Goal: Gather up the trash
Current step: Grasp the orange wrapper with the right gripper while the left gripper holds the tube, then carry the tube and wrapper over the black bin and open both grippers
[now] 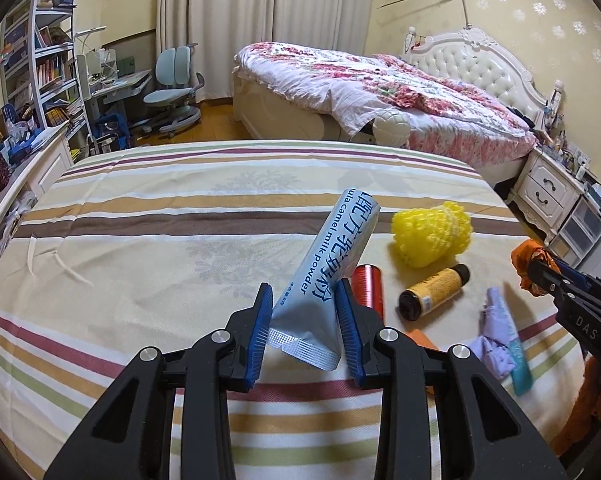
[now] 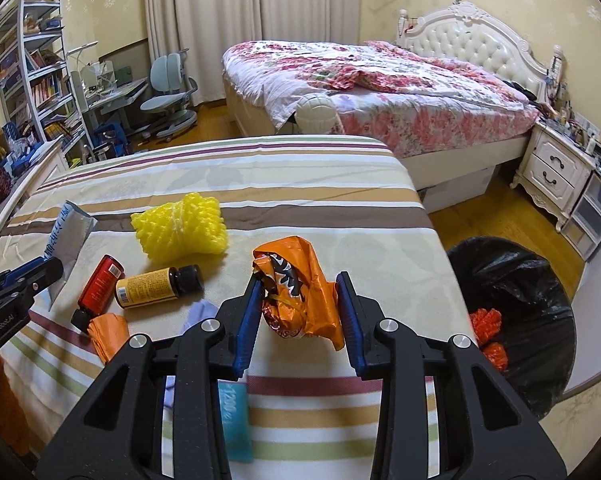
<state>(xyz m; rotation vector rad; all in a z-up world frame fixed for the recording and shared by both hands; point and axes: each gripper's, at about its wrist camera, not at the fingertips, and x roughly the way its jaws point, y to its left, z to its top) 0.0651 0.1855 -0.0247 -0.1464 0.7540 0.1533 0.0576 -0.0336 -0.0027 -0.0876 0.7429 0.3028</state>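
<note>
My left gripper (image 1: 303,300) is shut on a long silver-blue camel milk powder sachet (image 1: 332,256), held tilted above the striped table (image 1: 140,240). It also shows in the right wrist view (image 2: 66,236). My right gripper (image 2: 298,296) is shut on a crumpled orange wrapper (image 2: 300,284), seen at the right edge of the left wrist view (image 1: 530,258). On the table lie a yellow foam net (image 2: 182,226), a red bottle (image 2: 100,286), a yellow-labelled dark bottle (image 2: 156,286), an orange scrap (image 2: 108,334), and a lilac wrapper (image 1: 496,332).
A bin with a black liner (image 2: 540,280) stands on the floor right of the table, with orange-red trash (image 2: 486,324) inside. A teal packet (image 2: 234,408) lies near the table's front edge. A floral bed (image 2: 380,88), nightstand (image 2: 556,172) and desk with chair (image 2: 168,84) stand beyond.
</note>
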